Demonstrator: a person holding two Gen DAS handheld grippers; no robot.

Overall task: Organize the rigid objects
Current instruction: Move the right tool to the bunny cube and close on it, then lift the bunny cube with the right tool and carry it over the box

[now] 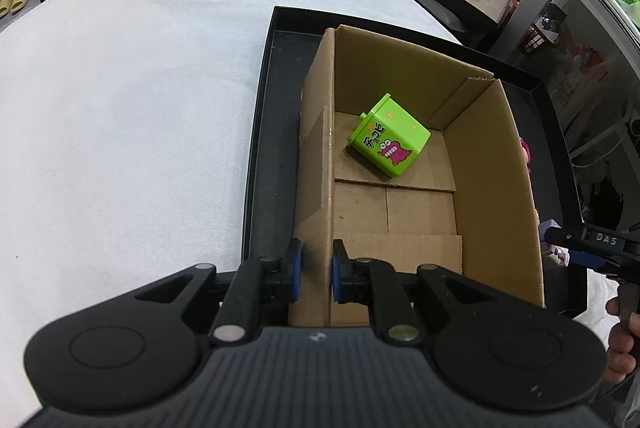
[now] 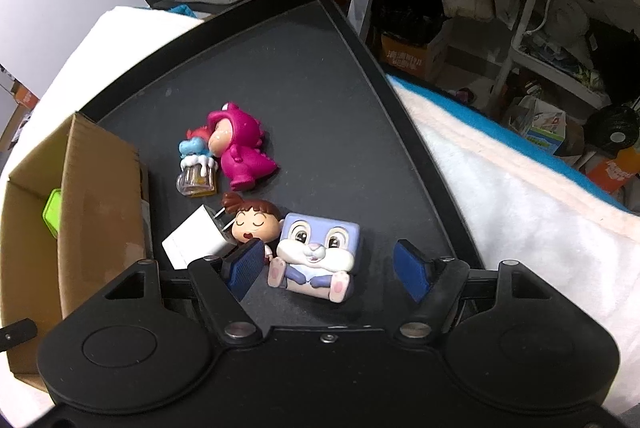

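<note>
A cardboard box (image 1: 496, 188) stands in a black tray (image 1: 256, 164). A green toy box (image 1: 390, 140) with a pink monster lies inside it. My left gripper (image 1: 316, 270) is shut on the box's left wall (image 1: 320, 164). In the right wrist view, my right gripper (image 2: 330, 268) is open around a lilac bunny figure (image 2: 316, 252) on the tray floor (image 2: 320, 88). Next to the bunny lie a brown-haired doll (image 2: 254, 222), a white charger cube (image 2: 196, 238), a pink dinosaur-suit figure (image 2: 242, 148) and a small mug figure (image 2: 196, 168).
The tray rests on a white blanket (image 1: 120, 88). The cardboard box also shows at the left of the right wrist view (image 2: 92, 196). The right gripper (image 1: 592, 248) appears at the right edge of the left wrist view. Shelves and clutter stand beyond the bed.
</note>
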